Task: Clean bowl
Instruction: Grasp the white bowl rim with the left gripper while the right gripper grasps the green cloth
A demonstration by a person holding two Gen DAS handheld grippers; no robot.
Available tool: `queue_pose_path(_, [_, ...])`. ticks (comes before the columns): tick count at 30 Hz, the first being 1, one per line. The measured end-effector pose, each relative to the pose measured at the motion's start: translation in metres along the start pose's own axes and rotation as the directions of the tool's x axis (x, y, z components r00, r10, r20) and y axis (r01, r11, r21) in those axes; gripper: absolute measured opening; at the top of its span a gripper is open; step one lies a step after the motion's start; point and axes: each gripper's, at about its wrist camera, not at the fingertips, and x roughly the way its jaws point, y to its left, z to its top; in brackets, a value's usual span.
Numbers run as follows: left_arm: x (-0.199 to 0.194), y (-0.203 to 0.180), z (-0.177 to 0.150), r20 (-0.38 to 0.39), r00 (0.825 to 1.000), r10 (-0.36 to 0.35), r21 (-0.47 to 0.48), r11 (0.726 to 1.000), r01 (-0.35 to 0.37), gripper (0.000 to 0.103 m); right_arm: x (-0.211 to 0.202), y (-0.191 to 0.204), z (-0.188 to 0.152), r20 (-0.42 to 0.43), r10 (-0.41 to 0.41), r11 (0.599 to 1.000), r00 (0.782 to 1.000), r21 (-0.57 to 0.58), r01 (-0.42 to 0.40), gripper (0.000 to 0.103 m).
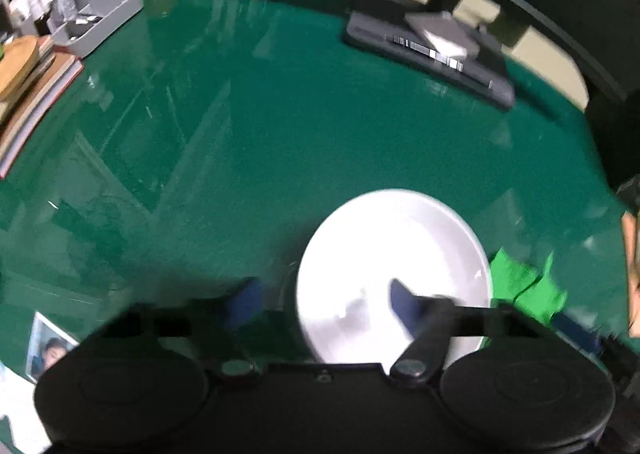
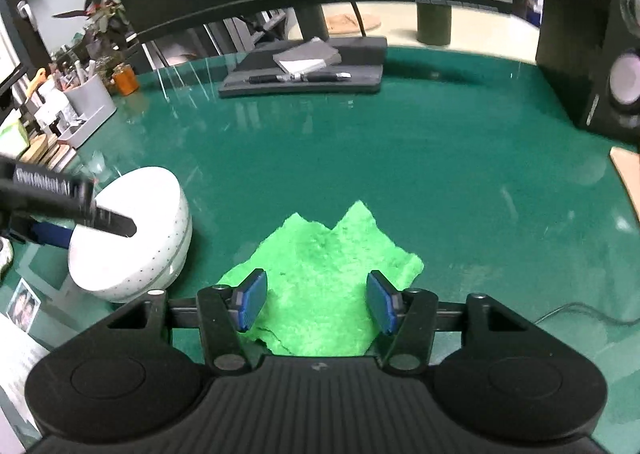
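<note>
Your left gripper [image 1: 324,304] has its fingers spread across the near rim of the white bowl [image 1: 394,266]: one blue pad sits outside the wall on the bench side, the other reaches inside over the basin, so the rim lies between them. From the right wrist view the same fingers come in from the left edge, one dark finger lying over the bowl's mouth and the blue one against its outer wall; whether they already pinch the wall I cannot tell, because the left view is smeared by motion. That placement reads as a bracing grip, meant to hold the bowl steady or tip it so that the inside can be reached. The bowl stands on the green bench [image 2: 400,158], to the left of the green cloth [image 2: 320,274] and just apart from it. Your right gripper [image 2: 316,302] hangs directly over the cloth with its fingers wide apart and nothing between them; the cloth lies flat and a little crumpled under the gap, its near edge running below both pads. That looks like a set-up to drop and pinch a fold of cloth, which I judge to be the wiping tool. The bowl's interior looks white and bare here, though glare hides detail.
</note>
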Motion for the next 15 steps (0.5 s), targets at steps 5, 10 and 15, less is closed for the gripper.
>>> queue_pose_path(5, [0.002, -0.005, -0.004, -0.002, 1.000, -0.014, 0.046, 0.999, 0.014, 0.017, 0.009, 0.003, -0.006, 0.023, -0.005, 1.000, 1.000, -0.007, 0.005, 0.056])
queue_pose_path(10, [0.003, -0.007, -0.011, -0.011, 0.996, -0.090, 0.103, 0.991, 0.091, 0.016, 0.008, 0.009, -0.013, 0.042, -0.096, 0.991, 0.995, -0.085, 0.099, 0.005])
queue_pose_path(15, [0.007, -0.001, -0.013, -0.042, 0.980, -0.194, 0.135, 0.971, 0.198, 0.016, 0.001, -0.035, -0.002, -0.017, 0.090, 0.949, 0.996, 0.304, -0.080, 0.003])
